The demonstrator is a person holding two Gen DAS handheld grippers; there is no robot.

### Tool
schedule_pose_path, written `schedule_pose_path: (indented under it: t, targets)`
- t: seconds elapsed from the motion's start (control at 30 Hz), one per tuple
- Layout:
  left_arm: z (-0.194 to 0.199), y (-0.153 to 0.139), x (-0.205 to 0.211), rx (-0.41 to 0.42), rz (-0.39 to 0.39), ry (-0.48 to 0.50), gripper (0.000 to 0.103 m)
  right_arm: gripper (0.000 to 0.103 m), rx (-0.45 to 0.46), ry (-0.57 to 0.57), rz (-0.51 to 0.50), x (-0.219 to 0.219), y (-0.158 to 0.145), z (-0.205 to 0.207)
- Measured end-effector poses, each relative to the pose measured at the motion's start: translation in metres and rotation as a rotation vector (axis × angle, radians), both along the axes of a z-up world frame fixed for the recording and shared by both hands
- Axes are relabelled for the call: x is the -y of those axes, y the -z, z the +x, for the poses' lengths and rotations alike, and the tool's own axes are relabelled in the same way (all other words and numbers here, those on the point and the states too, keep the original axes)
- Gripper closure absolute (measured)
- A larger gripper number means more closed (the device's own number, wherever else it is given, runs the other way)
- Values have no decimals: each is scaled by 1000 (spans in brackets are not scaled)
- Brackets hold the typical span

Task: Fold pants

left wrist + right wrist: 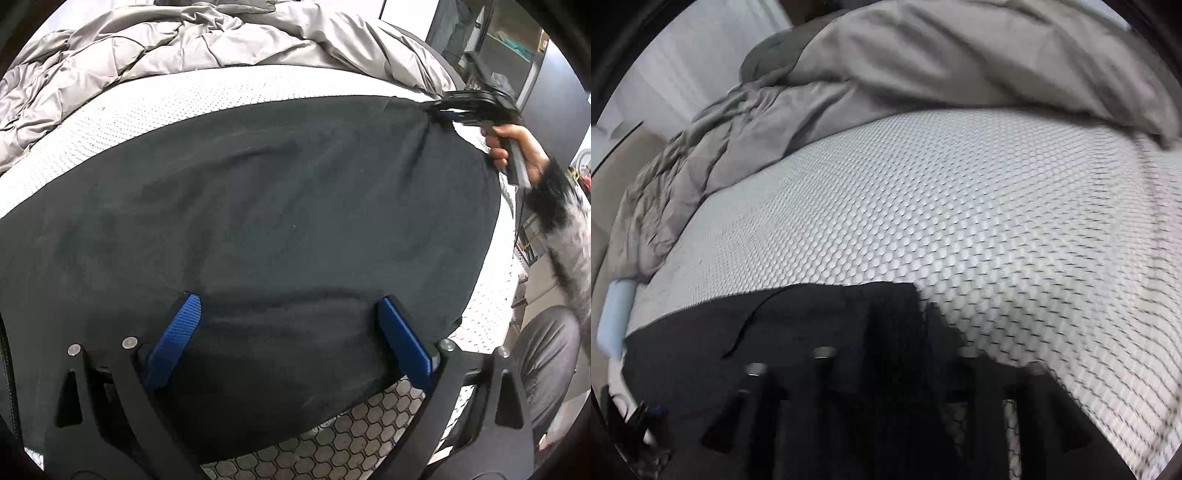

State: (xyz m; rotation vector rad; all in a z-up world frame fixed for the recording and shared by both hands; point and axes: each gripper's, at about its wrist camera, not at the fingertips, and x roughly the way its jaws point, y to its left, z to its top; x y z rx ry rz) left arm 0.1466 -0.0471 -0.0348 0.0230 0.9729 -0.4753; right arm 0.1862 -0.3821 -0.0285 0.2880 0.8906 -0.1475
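Dark pants [277, 221] lie spread flat on a white hexagon-patterned mattress [184, 99]. My left gripper [290, 306] is open, its blue fingers [177, 339] resting apart on the near edge of the pants. My right gripper [448, 114] shows at the far right corner of the pants, shut on the pants' corner, held by a hand. In the right wrist view the pants [812, 325] cover the lower frame and hide the right fingers; the view is blurred.
A crumpled grey duvet [166, 44] lies at the far side of the mattress, also in the right wrist view [923, 74]. Dark shelving [517, 55] stands at the right. The person's leg [546, 354] is at the lower right.
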Motion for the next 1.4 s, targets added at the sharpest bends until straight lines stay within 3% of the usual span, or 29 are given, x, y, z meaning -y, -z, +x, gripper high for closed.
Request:
schedule_pose_path:
  t: [0.03,0.1,0.17,0.2,0.23,0.27,0.4,0.53,0.6,0.63,0.7,0.73,0.8,0.83,0.97,1.03,1.07,1.17,1.3,1.33,1.37,1.4]
  targets:
    - [0,-4,-1,-6,-3,-3,9,56,37,19,-7,0,-8,-9]
    - [-4,-18,-2,15,-39,2,10,53,90,66,-85,-9,-30,-36]
    - [-6,-33,7,84,-73,24,10,46,110,0,-140,-32,-49,-69]
    - [-4,-34,14,92,-72,32,10,41,113,-29,-156,-45,-51,-79]
    - [0,-32,26,80,-65,51,10,27,112,-65,-167,-60,-51,-88]
    - [4,-28,37,64,-57,70,10,22,106,-134,-175,-83,-45,-101]
    - [17,-2,73,14,31,108,10,20,7,-347,-213,-165,-5,-99]
    - [15,1,63,1,32,109,9,21,-64,-481,-395,-208,43,-99]
    - [13,2,50,-11,26,87,9,21,-51,-458,-387,-192,41,-104]
    - [11,2,41,-13,28,70,9,21,-50,-389,-403,-175,36,-105]
    - [7,3,26,-11,37,57,9,37,-21,-323,-383,-144,30,-113]
    - [4,3,19,-2,45,52,9,39,-19,-294,-364,-132,28,-116]
    - [3,5,11,-7,52,35,8,35,-19,-156,-477,-113,26,-123]
    - [2,6,7,-7,54,23,8,29,-20,-123,-466,-105,24,-126]
    - [3,-2,-4,-14,18,-28,8,29,90,-33,-193,-72,0,-155]
    - [2,-7,-5,-7,-13,-30,8,25,154,69,4,-49,-8,-179]
    - [1,-9,-3,0,-25,-17,8,25,152,98,66,-44,-6,-185]
    - [-1,-10,5,3,-5,-5,8,25,147,126,385,-25,24,-189]
    - [3,-3,14,-5,24,-9,8,27,142,185,474,-9,46,-162]
    - [3,-4,15,-1,19,-17,8,39,157,201,490,-9,49,-152]
    - [3,-3,16,-1,14,-21,8,70,162,222,471,-7,46,-144]
    - [3,-4,16,-1,3,-27,8,79,167,220,442,-7,42,-141]
